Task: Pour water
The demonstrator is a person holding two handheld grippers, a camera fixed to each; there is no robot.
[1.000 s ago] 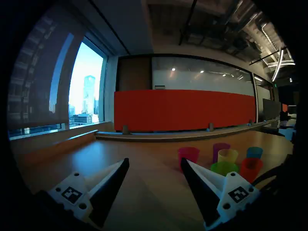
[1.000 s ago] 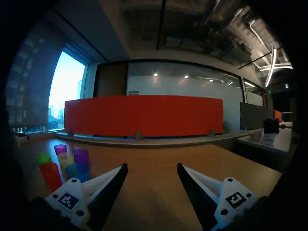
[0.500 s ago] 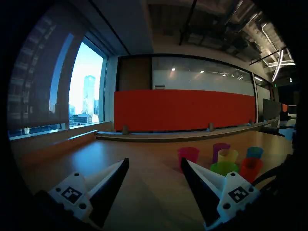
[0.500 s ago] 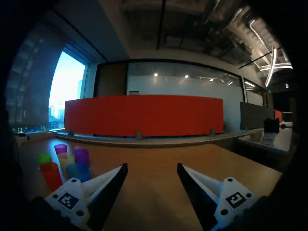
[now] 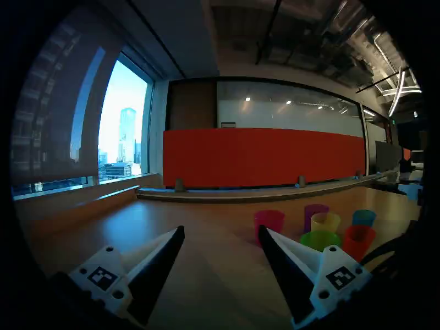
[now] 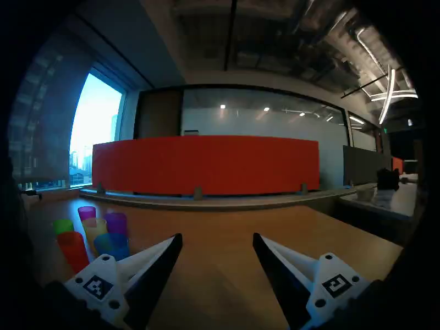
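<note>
Several coloured plastic cups stand grouped on a wooden table (image 5: 220, 286). In the left gripper view a pink cup (image 5: 269, 222) sits just beyond the right finger, with purple (image 5: 315, 213), yellow (image 5: 325, 223), green (image 5: 320, 240), orange (image 5: 358, 240) and blue (image 5: 363, 218) cups to its right. My left gripper (image 5: 221, 234) is open and holds nothing. In the right gripper view the same cluster stands at the far left: a blue cup (image 6: 111, 245), an orange cup (image 6: 72, 250) and a purple cup (image 6: 116, 223) among them. My right gripper (image 6: 216, 240) is open and holds nothing.
A red partition (image 6: 206, 165) runs along the table's far edge, with glass walls behind it. A bright window (image 5: 121, 132) and a low wooden ledge border the left side. Another desk with items (image 6: 388, 190) lies to the right.
</note>
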